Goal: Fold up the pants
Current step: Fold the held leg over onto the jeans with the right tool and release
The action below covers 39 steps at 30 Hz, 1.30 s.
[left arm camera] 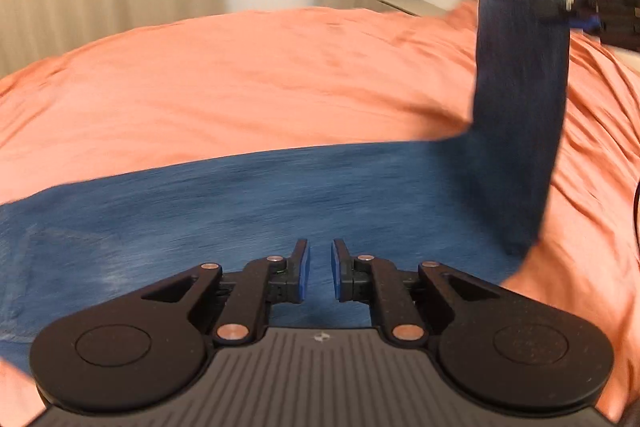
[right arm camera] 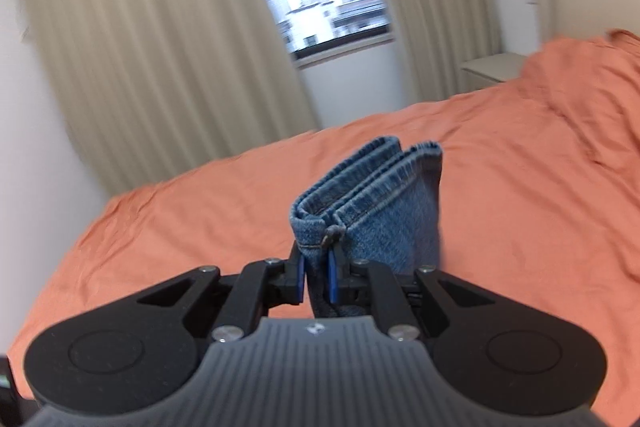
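Blue denim pants (left arm camera: 280,195) lie flat across an orange bed (left arm camera: 240,75), their long axis running side to side in the left wrist view; at the far right end the leg cuffs (right arm camera: 372,195) are lifted off the bed, so a strip of denim hangs upright there; the right tool (right arm camera: 318,277) is clamped on those stacked cuffs, which the right wrist view shows close, hems and stitching clear; the left tool (left arm camera: 320,273) hovers over the flat denim, jaws slightly parted with nothing between them; only the left wrist view shows the whole garment. Folding likely means carrying the cuffs along that axis toward the waist end at left.
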Motion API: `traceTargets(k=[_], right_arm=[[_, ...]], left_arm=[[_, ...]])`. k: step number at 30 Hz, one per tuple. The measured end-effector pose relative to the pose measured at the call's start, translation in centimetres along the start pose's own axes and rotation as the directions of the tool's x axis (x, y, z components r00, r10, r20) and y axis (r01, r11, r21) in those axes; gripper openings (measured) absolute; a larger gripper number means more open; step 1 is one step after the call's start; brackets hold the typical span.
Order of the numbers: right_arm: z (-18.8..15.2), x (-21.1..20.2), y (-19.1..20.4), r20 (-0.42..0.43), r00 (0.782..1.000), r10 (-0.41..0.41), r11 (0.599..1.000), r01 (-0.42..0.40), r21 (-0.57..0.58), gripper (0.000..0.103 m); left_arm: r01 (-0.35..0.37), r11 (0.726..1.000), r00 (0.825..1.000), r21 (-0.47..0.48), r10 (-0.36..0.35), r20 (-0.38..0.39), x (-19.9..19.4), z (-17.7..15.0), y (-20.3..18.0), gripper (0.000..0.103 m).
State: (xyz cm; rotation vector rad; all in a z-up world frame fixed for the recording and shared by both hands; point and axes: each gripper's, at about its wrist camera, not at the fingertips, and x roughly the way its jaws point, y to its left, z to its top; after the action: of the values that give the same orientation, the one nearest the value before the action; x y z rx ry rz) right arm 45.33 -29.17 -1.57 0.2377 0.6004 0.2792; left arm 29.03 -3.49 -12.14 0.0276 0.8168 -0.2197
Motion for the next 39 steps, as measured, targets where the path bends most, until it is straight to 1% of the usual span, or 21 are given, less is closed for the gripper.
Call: traceTargets(k=[3, 5, 7, 9, 10, 11, 12, 13, 14, 15, 16, 18, 19, 22, 26, 28, 32, 33, 34, 36, 39], right_arm=[[-3.3, 3.8, 4.5, -0.086, 0.996, 0.028, 0.999, -0.031, -0.034, 0.007], [-6.9, 6.3, 7.0, -0.165, 0.985, 0.041, 0.997, -0.051, -0.051, 0.007], [-10.9, 8.9, 8.8, -0.259, 0.965, 0.041, 0.994, -0.065, -0.083, 0.006], [-14.8, 11.1, 10.1, -0.353, 0.936, -0.008, 0.99, -0.043, -0.135, 0.007], [-16.2, 11.7, 10.3, -0.382, 0.924, -0.029, 0.987, -0.035, -0.159, 0.009], [-17.4, 12.1, 10.3, -0.399, 0.916, -0.041, 0.984, -0.032, -0.174, 0.011], [-18.2, 12.0, 10.3, -0.403, 0.914, -0.041, 0.984, -0.033, -0.175, 0.014], [-18.6, 11.9, 10.2, -0.403, 0.915, -0.028, 0.986, -0.042, -0.162, 0.02], [-18.8, 11.4, 10.1, -0.403, 0.915, -0.009, 0.988, -0.054, -0.145, 0.023], [-18.8, 11.3, 10.1, -0.411, 0.911, 0.02, 0.989, -0.078, -0.125, 0.035], [-18.6, 10.9, 10.2, -0.425, 0.904, 0.051, 0.988, -0.108, -0.112, 0.042], [-18.5, 10.3, 10.2, -0.459, 0.885, 0.077, 0.985, -0.139, -0.104, 0.043], [-17.8, 10.5, 10.1, -0.459, 0.885, 0.079, 0.984, -0.143, -0.107, 0.043], [-16.1, 9.3, 9.4, -0.417, 0.905, 0.082, 0.983, -0.142, -0.115, 0.043], [-14.3, 10.3, 8.9, -0.365, 0.931, 0.002, 0.984, -0.067, -0.166, 0.043], [-14.1, 12.1, 9.0, -0.358, 0.933, -0.027, 0.98, -0.047, -0.195, 0.043], [-14.9, 15.7, 9.8, -0.34, 0.936, -0.085, 0.969, -0.002, -0.249, 0.042], [-15.2, 16.5, 9.8, -0.342, 0.935, -0.099, 0.967, 0.009, -0.254, 0.036], [-15.4, 17.0, 9.6, -0.348, 0.932, -0.099, 0.97, 0.012, -0.244, 0.02], [-15.4, 17.1, 8.8, -0.351, 0.935, -0.057, 0.982, -0.012, -0.189, 0.003], [-14.8, 15.8, 7.5, -0.344, 0.938, 0.037, 0.989, -0.083, -0.12, 0.0]], left_arm=[[-0.022, 0.998, 1.0, -0.053, 0.022, -0.005, -0.9, -0.8, 2.9, 0.015], [-0.028, 0.996, 1.0, -0.089, 0.027, -0.011, -1.5, -1.5, 4.9, 0.015], [-0.022, 0.992, 1.0, -0.123, 0.02, -0.021, -1.5, -2.3, 6.3, 0.015], [-0.008, 0.987, 0.999, -0.158, 0.002, -0.039, -1.3, -2.8, 7.3, 0.015], [0.005, 0.985, 0.999, -0.173, -0.013, -0.044, -1.3, -3.0, 7.8, 0.017], [0.019, 0.981, 0.999, -0.191, -0.028, -0.045, -1.2, -3.1, 8.6, 0.022], [0.035, 0.977, 0.998, -0.212, -0.045, -0.042, -1.3, -3.6, 9.2, 0.03], [0.053, 0.971, 0.997, -0.234, -0.064, -0.038, -1.1, -3.6, 9.5, 0.033], [0.075, 0.964, 0.996, -0.255, -0.087, -0.036, -0.8, -4.1, 10.7, 0.036], [0.094, 0.957, 0.993, -0.273, -0.108, -0.037, -0.2, -4.1, 11.1, 0.036], [0.11, 0.952, 0.991, -0.287, -0.126, -0.04, 0.3, -4.0, 11.1, 0.036], [0.136, 0.946, 0.987, -0.295, -0.155, -0.044, 1.3, -3.5, 10.7, 0.037], [0.147, 0.946, 0.985, -0.291, -0.165, -0.04, 1.6, -3.2, 10.3, 0.037], [0.168, 0.945, 0.982, -0.281, -0.185, -0.033, 2.8, -2.4, 9.5, 0.038], [0.118, 0.961, 0.99, -0.251, -0.132, -0.04, 3.8, -1.5, 8.4, 0.038], [0.091, 0.965, 0.993, -0.248, -0.107, -0.052, 4.2, -1.2, 8.1, 0.038], [0.078, 0.966, 0.994, -0.247, -0.096, -0.061, 4.7, -0.9, 8.3, 0.038], [0.075, 0.967, 0.994, -0.242, -0.093, -0.063, 4.8, -0.9, 8.4, 0.038], [0.072, 0.968, 0.994, -0.24, -0.09, -0.067, 5.0, -0.8, 8.5, 0.038], [0.081, 0.969, 0.993, -0.233, -0.099, -0.067, 5.2, -0.6, 8.6, 0.038], [0.108, 0.969, 0.99, -0.224, -0.125, -0.061, 5.9, -0.2, 8.5, 0.038]])
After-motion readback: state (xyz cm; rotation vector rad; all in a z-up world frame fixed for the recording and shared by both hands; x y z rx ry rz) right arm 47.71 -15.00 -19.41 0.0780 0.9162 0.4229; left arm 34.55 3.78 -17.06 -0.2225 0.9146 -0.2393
